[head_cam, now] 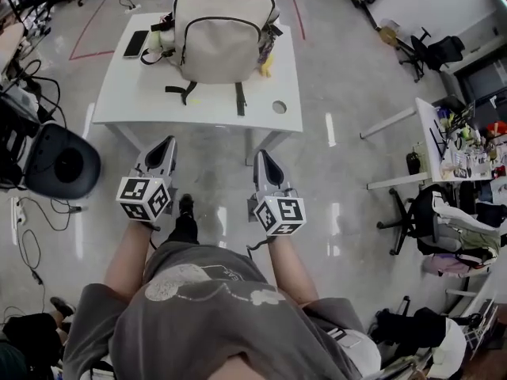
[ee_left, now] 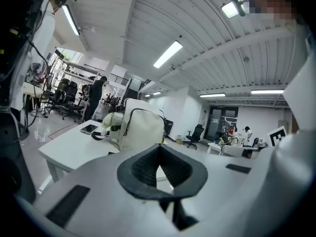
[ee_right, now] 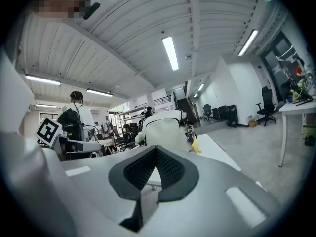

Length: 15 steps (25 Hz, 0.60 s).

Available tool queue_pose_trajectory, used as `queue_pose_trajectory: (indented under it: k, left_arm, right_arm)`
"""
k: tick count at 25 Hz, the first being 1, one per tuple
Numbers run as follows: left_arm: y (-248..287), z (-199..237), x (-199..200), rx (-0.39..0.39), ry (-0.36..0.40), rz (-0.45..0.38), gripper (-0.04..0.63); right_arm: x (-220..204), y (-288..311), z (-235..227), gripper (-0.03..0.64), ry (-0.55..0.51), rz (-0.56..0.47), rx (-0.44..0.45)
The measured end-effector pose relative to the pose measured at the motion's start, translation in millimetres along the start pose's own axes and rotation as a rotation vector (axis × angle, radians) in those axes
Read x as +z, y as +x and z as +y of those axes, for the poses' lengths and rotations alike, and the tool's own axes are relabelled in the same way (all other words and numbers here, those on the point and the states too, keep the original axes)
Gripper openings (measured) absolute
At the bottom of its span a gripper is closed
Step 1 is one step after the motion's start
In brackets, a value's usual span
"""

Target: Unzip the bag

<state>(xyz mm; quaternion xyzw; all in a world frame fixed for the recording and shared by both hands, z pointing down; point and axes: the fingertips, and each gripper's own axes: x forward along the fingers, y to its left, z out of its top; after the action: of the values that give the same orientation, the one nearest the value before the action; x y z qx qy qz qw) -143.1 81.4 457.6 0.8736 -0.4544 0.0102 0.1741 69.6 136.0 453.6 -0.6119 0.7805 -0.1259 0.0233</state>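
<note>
**Bag closed; grippers not engaged**

The counter (head_cam: 210, 115) carries the bag (head_cam: 224, 42), upright near its far edge. The bag looks soft and light and will likely sag, so brace the body and pull at the zipper (head_cam: 184, 42). The left gripper (head_cam: 168, 142) and right gripper (head_cam: 261, 157) are fully closed, empty, and short of the counter.

T-shirt (head_cam: 214, 307): grey, short sleeves, pale print.
Shoe (head_cam: 185, 206): black, just beyond the T-shirt's hem.
Left gripper (head_cam: 168, 142): pale grey shell, black ribbed pads (ee_left: 143, 169), black-and-white marker cube (head_cam: 144, 198).
Right gripper (head_cam: 262, 157): same colours and parts.
</note>
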Motion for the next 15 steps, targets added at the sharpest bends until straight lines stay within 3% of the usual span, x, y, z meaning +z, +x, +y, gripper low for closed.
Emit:
queue_pose_trajectory:
  k: [7,15]
  left_arm:
    - [72,52,26,-0.055,0.007,0.012,0.006]
    - [127,95,36,-0.139,-0.025,0.015,0.006]
  right_arm:
    - [11,93,-5,0.0,-0.005,0.008,-0.038]
    - [12,158,-19,0.0,-0.006,0.021,-0.106]
